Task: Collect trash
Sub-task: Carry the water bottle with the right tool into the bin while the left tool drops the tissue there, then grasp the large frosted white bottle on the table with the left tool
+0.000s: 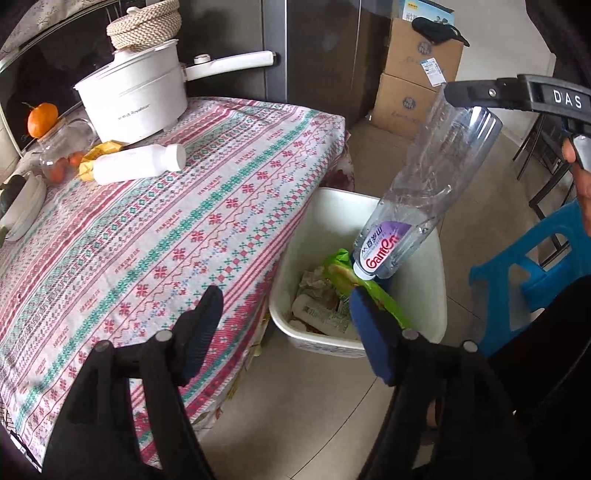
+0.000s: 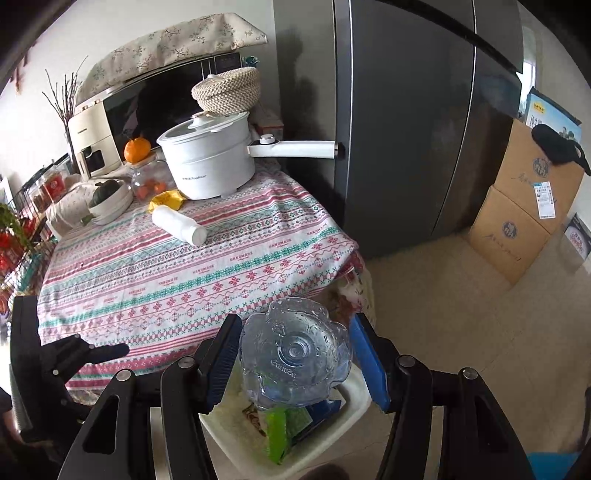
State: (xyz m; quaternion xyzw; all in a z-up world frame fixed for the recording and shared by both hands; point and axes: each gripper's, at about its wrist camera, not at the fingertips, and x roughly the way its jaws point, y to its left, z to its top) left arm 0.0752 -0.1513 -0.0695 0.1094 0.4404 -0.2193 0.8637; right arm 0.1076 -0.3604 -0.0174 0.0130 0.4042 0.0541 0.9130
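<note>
My right gripper (image 2: 295,363) stood open around the empty, crushed water bottle (image 1: 424,199), neck-down over the trash bin (image 1: 437,317) at lower centre. It seemed light, crackly, slippery. My left gripper (image 1: 286,328) was open, empty.

You've got a table (image 2: 207,266) w/ striped patterned cloth at left, dark fridge (image 2: 406,122) right behind it. Beige tile floor (image 2: 424,314). Two stacked cardboard boxes (image 2: 524,199) sit by the fridge. Microwave (image 2: 155,110) under floral cover at the table's back, against a pale wall (image 2: 110,33). Blue stool (image 1: 535,266) at right. Soft daylight.
</note>
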